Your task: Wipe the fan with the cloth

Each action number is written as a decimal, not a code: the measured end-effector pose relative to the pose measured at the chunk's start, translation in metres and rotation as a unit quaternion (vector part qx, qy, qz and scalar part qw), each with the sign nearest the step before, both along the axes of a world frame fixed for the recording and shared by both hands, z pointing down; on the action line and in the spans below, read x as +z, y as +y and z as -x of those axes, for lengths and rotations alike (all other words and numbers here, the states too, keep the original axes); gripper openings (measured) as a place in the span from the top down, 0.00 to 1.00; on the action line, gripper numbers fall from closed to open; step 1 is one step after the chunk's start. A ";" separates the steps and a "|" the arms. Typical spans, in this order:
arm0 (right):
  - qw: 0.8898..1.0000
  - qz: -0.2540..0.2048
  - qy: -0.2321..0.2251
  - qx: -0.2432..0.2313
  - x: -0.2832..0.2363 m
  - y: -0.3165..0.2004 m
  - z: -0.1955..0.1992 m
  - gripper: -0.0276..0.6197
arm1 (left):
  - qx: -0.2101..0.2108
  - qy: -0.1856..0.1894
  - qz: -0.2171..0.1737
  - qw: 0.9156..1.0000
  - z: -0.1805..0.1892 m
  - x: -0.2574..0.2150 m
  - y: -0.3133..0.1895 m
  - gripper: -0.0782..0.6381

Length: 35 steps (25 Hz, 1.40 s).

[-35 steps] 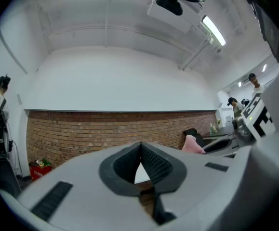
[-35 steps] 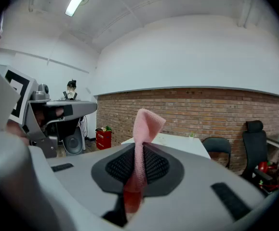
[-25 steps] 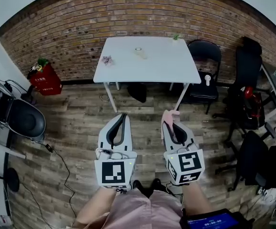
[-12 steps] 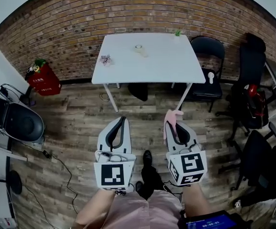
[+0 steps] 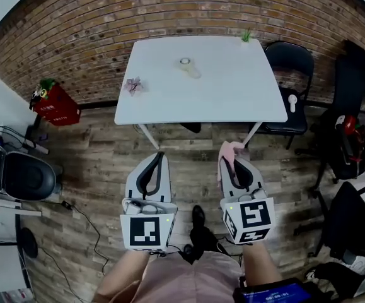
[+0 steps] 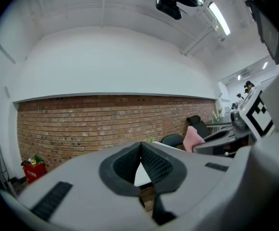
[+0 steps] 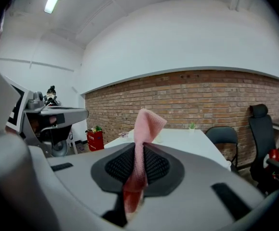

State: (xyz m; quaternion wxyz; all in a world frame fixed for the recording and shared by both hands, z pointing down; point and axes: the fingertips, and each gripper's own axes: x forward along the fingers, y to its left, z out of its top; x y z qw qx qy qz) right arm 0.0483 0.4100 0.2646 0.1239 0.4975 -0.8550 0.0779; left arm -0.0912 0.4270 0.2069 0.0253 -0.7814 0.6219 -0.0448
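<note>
Cloth (image 5: 228,149): pink, clamped in right gripper (image 5: 227,161), its end sticking out at 12 o'clock.
Left gripper (image 5: 161,155): clenched, nothing inside, at 9 o'clock of the right.
Bench (image 5: 232,93): white, at 12 o'clock of both.

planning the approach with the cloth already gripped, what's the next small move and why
Probably step up to the white table. The right hand-held gripper is shut on the pink cloth, the left hand-held gripper is shut and empty, and both hang over the wood floor, short of the table's near edge, so nothing is within wiping reach yet.
</note>
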 end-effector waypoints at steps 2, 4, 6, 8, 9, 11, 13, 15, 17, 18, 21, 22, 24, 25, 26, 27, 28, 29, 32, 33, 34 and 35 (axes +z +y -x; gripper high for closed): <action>1.000 0.001 -0.001 -0.002 0.002 -0.025 -0.001 0.90 | 0.000 -0.009 0.004 1.000 0.000 0.002 -0.022 0.88; 1.000 0.001 -0.002 -0.005 0.002 -0.046 0.001 0.90 | -0.001 -0.025 0.006 1.000 0.003 0.003 -0.043 0.88; 1.000 0.001 -0.001 -0.011 0.002 -0.064 0.003 0.90 | -0.006 -0.028 0.006 1.000 0.005 0.000 -0.062 0.88; 1.000 0.001 0.000 -0.018 0.000 -0.078 0.007 0.90 | -0.010 -0.022 -0.002 1.000 0.005 -0.007 -0.078 0.88; 1.000 -0.001 0.001 -0.021 -0.001 -0.085 0.008 0.90 | -0.011 -0.019 -0.006 1.000 0.005 -0.010 -0.085 0.88; 1.000 -0.004 0.002 -0.026 -0.005 -0.099 0.011 0.90 | -0.011 -0.017 -0.009 1.000 0.006 -0.015 -0.097 0.88; 1.000 -0.004 0.001 -0.030 -0.007 -0.109 0.015 0.90 | -0.014 -0.013 -0.009 1.000 0.009 -0.018 -0.106 0.88; 0.999 -0.003 0.003 -0.035 -0.008 -0.117 0.018 0.90 | -0.023 -0.004 -0.012 1.000 0.015 -0.020 -0.114 0.88; 0.999 -0.002 0.007 -0.037 -0.007 -0.127 0.021 0.90 | -0.028 0.001 -0.013 1.000 0.020 -0.020 -0.124 0.87; 0.999 -0.001 0.008 -0.036 -0.006 -0.133 0.023 0.90 | -0.028 0.002 -0.013 1.000 0.023 -0.018 -0.129 0.88; 0.999 0.005 0.012 -0.031 0.002 -0.153 0.027 0.90 | -0.032 0.007 -0.003 0.999 0.034 -0.006 -0.147 0.88; 0.999 0.007 0.013 -0.029 0.005 -0.161 0.028 0.90 | -0.033 0.008 0.001 0.999 0.037 -0.002 -0.155 0.87; 1.000 0.011 0.015 -0.022 0.011 -0.179 0.030 0.90 | -0.031 0.010 0.008 0.999 0.043 0.007 -0.172 0.87; 1.000 0.013 0.016 -0.019 0.014 -0.189 0.032 0.90 | -0.027 0.012 0.011 0.999 0.045 0.011 -0.182 0.88; 1.000 0.015 0.017 -0.015 0.017 -0.198 0.034 0.90 | -0.021 0.014 0.012 1.000 0.048 0.015 -0.192 0.88; 1.000 0.017 0.018 -0.013 0.020 -0.209 0.038 0.90 | -0.015 0.016 0.014 1.000 0.050 0.018 -0.203 0.88; 1.000 0.019 0.018 -0.011 0.022 -0.219 0.042 0.90 | -0.009 0.017 0.015 1.000 0.054 0.021 -0.214 0.88; 1.000 0.021 0.019 -0.009 0.024 -0.230 0.046 0.90 | -0.005 0.016 0.016 1.000 0.057 0.024 -0.226 0.88; 0.999 0.025 0.021 -0.001 0.028 -0.264 0.058 0.90 | 0.008 0.009 0.017 1.000 0.069 0.030 -0.263 0.87; 0.999 0.025 0.021 0.002 0.028 -0.275 0.061 0.90 | 0.013 0.006 0.018 1.000 0.073 0.031 -0.275 0.87; 0.999 0.024 0.021 0.006 0.028 -0.286 0.065 0.90 | 0.017 0.004 0.019 1.000 0.077 0.032 -0.287 0.87; 1.000 0.022 0.020 0.008 0.026 -0.296 0.069 0.90 | 0.021 0.002 0.021 1.000 0.080 0.032 -0.298 0.87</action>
